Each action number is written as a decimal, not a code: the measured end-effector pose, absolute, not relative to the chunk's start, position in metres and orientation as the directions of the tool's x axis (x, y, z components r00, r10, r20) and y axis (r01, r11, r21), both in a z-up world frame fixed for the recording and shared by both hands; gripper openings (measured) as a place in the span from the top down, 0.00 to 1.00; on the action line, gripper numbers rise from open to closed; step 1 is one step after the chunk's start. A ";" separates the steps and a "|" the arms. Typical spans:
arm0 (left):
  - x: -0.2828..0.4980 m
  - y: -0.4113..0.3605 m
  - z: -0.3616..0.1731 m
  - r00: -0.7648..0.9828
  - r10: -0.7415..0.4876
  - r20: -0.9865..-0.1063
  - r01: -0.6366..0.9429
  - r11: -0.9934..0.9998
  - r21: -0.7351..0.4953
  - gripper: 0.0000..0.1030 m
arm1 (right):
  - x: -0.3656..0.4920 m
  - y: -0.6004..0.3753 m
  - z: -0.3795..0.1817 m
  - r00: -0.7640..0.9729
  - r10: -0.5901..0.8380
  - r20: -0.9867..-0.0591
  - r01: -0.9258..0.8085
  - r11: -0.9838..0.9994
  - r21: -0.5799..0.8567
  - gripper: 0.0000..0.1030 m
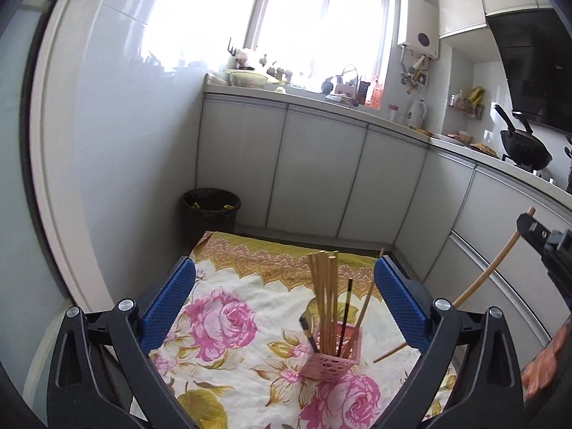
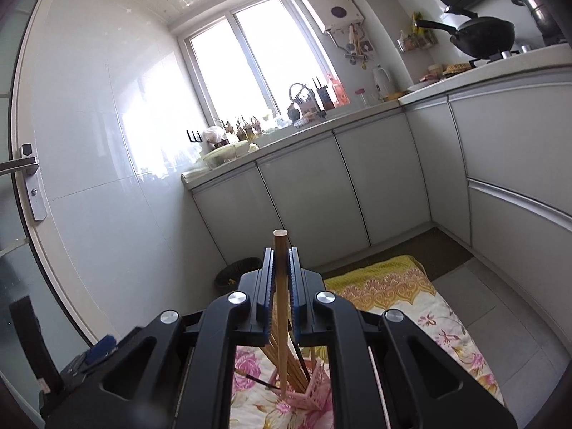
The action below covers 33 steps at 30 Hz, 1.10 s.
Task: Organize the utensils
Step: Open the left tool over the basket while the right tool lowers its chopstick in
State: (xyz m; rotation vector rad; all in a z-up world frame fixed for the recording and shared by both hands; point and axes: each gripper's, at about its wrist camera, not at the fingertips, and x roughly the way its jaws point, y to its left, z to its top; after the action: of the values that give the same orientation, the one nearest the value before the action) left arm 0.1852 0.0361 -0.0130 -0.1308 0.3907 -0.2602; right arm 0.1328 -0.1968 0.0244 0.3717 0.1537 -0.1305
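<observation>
A pink slotted holder (image 1: 330, 359) stands on a floral cloth (image 1: 221, 321) and holds several wooden chopsticks (image 1: 323, 293) and a couple of black ones. My left gripper (image 1: 284, 264) is open wide, its blue pads (image 1: 171, 300) either side of the holder with nothing between them touching. My right gripper (image 2: 280, 250) is shut on a single wooden chopstick (image 2: 281, 321), held nearly upright. Its lower tip hangs just by the holder (image 2: 311, 389). In the left wrist view the same chopstick (image 1: 482, 279) slants down from the right gripper (image 1: 536, 232) at the right edge.
The cloth lies on a low surface in a narrow kitchen. A black waste bin (image 1: 211, 211) stands behind it by the white wall. Grey cabinets (image 1: 321, 178) run along the back and right under a cluttered counter with a wok (image 1: 525, 150).
</observation>
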 end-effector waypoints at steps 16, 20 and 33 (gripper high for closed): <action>0.195 0.077 -0.067 0.872 -0.137 -0.470 0.079 0.987 -0.142 0.07 | 0.210 -0.173 -0.038 0.963 -0.162 -0.215 0.207 0.957 0.202 0.92; 0.199 0.081 -0.070 0.864 -0.129 -0.486 0.066 0.987 -0.144 0.07 | 0.220 -0.173 -0.060 0.954 -0.161 -0.255 0.214 0.957 0.194 0.91; 0.199 0.080 -0.069 0.861 -0.127 -0.493 0.064 0.988 -0.142 0.07 | 0.194 -0.175 -0.053 0.962 -0.238 -0.135 0.263 0.940 0.217 0.06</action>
State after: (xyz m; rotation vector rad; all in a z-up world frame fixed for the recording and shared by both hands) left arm 0.1991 0.0805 -0.0690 -0.1220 0.5252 -0.1005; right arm 0.1941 -0.1745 -0.0529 0.2359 0.1078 -0.2565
